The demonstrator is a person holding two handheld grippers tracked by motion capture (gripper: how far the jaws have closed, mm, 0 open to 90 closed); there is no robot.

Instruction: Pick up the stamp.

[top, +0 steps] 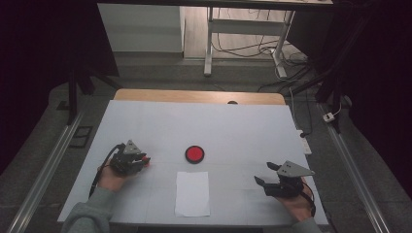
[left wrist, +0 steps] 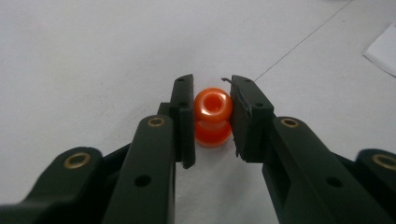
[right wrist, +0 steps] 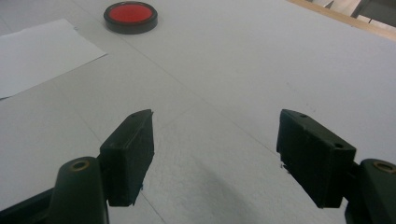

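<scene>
A small glossy orange spool (left wrist: 213,116) with a hole in its top stands on the white table (top: 233,131), left of the middle. My left gripper (left wrist: 211,82) is shut on it, one black pad pressed against each side. In the high view the left gripper (top: 145,160) lies low on the table with a speck of the orange spool (top: 147,160) at its tips. My right gripper (top: 263,173) rests near the front right, open, with bare table between its jaws. In its own view the right gripper (right wrist: 215,116) points toward the table's middle.
A red disc with a black rim (top: 194,154) (right wrist: 130,15) sits at the table's centre. A white sheet of paper (top: 192,193) (right wrist: 37,51) lies just in front of it. A wooden strip (top: 199,96) borders the far edge.
</scene>
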